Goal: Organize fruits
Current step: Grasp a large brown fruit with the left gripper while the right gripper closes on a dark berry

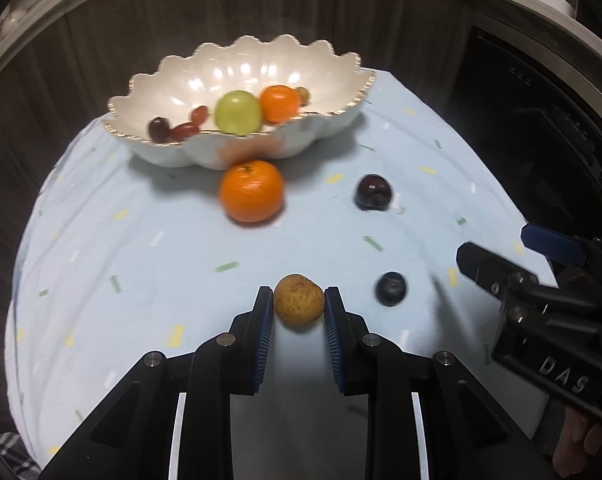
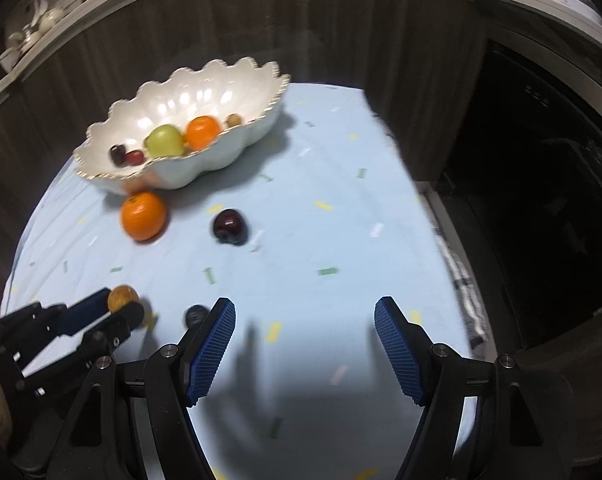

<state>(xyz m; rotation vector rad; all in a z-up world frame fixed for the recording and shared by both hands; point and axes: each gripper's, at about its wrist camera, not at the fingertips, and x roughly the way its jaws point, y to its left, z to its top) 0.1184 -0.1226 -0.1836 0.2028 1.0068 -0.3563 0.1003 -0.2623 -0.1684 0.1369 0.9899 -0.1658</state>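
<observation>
Four loose fruits lie on the pale blue speckled cloth covering the desk. The left tongs are clenched on a small round tan fruit, their blue pads touching both its sides. Just beside it sits a dark blue berry. A glossy orange mandarin rests against the white scalloped ceramic bowl; a dark purple plum lies apart. The right tongs hang released, holding nothing.
</observation>
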